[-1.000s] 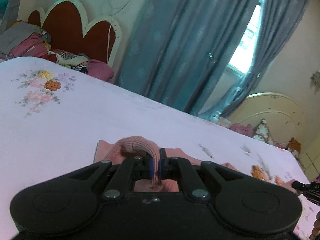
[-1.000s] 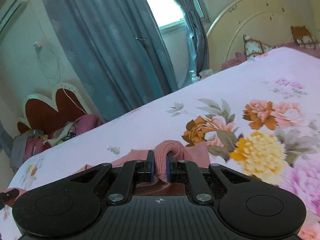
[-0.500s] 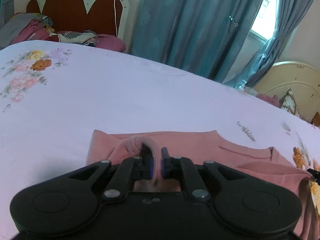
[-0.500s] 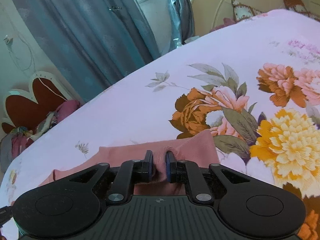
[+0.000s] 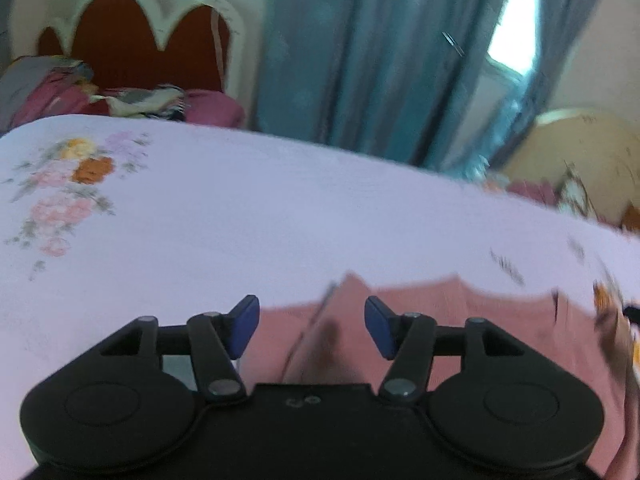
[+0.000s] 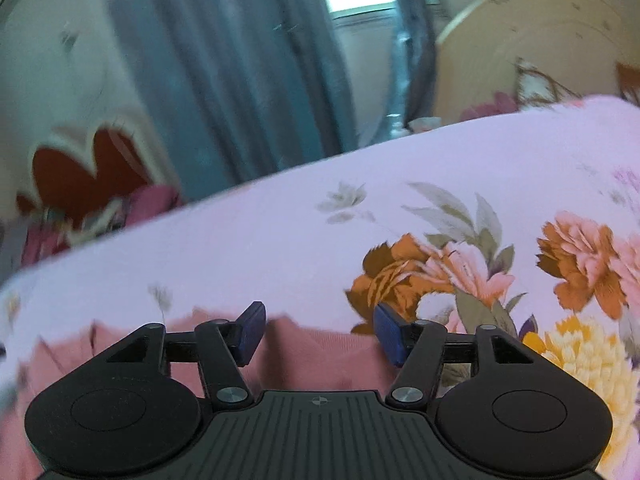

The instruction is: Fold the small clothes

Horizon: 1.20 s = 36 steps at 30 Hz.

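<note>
A bed covered by a pale lilac sheet printed with flowers (image 5: 248, 216) fills both views, with long blue-grey curtains (image 5: 360, 56) and a bright window behind it. A scalloped red headboard with a cream edge (image 5: 132, 44) stands at the far left, with a heap of mixed clothes (image 5: 120, 100) at its foot, and a cream arched headboard (image 6: 532, 40) stands at the far right.

The dusty-pink knitted garment (image 5: 432, 320) lies flat on the sheet, close under both cameras. In the left wrist view a fold line runs slantwise across it. In the right wrist view its far edge ends just beside a large printed orange flower (image 6: 392, 276).

The left tongs (image 5: 310, 326) stand open over the pink cloth, their blue pads (image 5: 245, 326) apart and pressing on nothing; their jaws have just been opening, and the cloth lies below the gap, not pinched. The right tongs (image 6: 318, 332) are likewise open above the garment's edge, jaws just opened, blue pads (image 6: 387, 333) clear of the knit.
</note>
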Each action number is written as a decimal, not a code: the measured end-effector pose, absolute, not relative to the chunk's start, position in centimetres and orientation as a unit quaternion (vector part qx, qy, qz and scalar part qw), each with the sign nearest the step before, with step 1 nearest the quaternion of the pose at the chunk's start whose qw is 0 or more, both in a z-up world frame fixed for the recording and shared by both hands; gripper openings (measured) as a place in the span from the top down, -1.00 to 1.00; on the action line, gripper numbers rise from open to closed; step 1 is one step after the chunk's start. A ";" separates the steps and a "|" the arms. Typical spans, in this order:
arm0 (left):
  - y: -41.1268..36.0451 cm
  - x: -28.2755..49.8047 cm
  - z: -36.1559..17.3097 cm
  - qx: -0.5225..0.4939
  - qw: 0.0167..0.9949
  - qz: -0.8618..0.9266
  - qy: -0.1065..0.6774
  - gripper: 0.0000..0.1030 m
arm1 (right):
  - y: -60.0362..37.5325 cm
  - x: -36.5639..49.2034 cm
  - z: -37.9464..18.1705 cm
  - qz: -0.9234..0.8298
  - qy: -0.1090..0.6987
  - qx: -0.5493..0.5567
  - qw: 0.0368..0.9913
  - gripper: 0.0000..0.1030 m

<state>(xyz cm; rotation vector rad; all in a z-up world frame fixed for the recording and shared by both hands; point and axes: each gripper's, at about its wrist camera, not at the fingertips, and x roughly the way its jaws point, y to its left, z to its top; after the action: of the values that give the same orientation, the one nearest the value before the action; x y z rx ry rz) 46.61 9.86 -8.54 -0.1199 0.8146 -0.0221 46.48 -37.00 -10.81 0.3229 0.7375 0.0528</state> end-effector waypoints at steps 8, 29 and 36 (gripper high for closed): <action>8.1 48.4 -12.0 -0.013 0.905 -0.039 0.424 -0.06 | -36.0 46.6 -12.7 0.076 0.370 0.117 0.919 -0.16; 7.4 46.4 -12.6 -0.010 0.939 -0.012 0.344 0.75 | -39.4 47.8 -14.4 0.001 0.363 0.252 0.897 0.87; 7.2 46.9 -13.9 0.016 0.934 0.008 0.357 0.74 | -38.5 48.5 -14.5 -0.009 0.378 0.211 0.901 0.85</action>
<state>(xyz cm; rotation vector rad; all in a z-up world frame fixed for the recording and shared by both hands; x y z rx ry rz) 46.88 7.20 -13.86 0.0329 0.7301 0.0163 48.53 -38.53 -14.54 0.4375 0.7813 -0.0184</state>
